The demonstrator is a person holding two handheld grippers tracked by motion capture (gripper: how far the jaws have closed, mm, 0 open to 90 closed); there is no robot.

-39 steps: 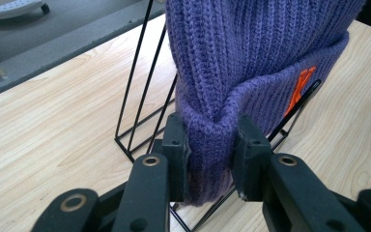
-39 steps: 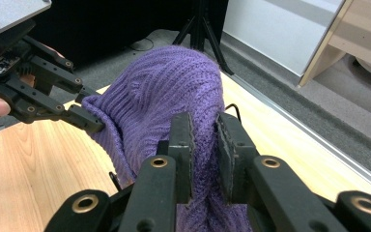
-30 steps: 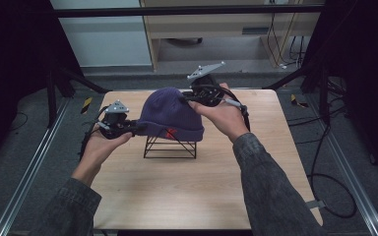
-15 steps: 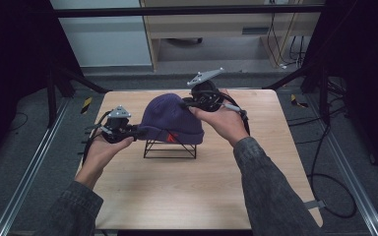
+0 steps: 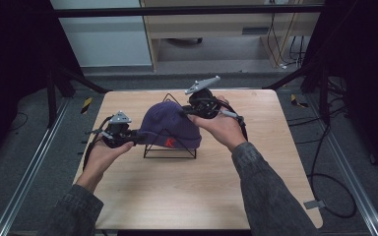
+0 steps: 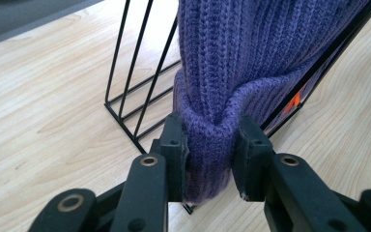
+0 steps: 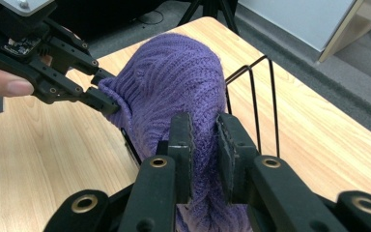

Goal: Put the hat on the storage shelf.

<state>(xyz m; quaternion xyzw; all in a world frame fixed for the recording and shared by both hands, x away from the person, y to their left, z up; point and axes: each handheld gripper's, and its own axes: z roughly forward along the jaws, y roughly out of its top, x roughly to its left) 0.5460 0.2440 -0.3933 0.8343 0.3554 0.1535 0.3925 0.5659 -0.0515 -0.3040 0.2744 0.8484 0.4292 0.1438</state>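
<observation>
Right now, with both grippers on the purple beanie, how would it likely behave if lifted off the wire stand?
The beanie is probably floppy: its knit cuff bunches between the left gripper. It looks light and likely to sag once off the wire stand. The ribbed knit should not slip much from the right gripper.

Purple beanie (image 5: 170, 126) over wire rack (image 5: 170, 150), left gripper (image 5: 137, 136) and right gripper (image 5: 184, 111) at either side.
</observation>
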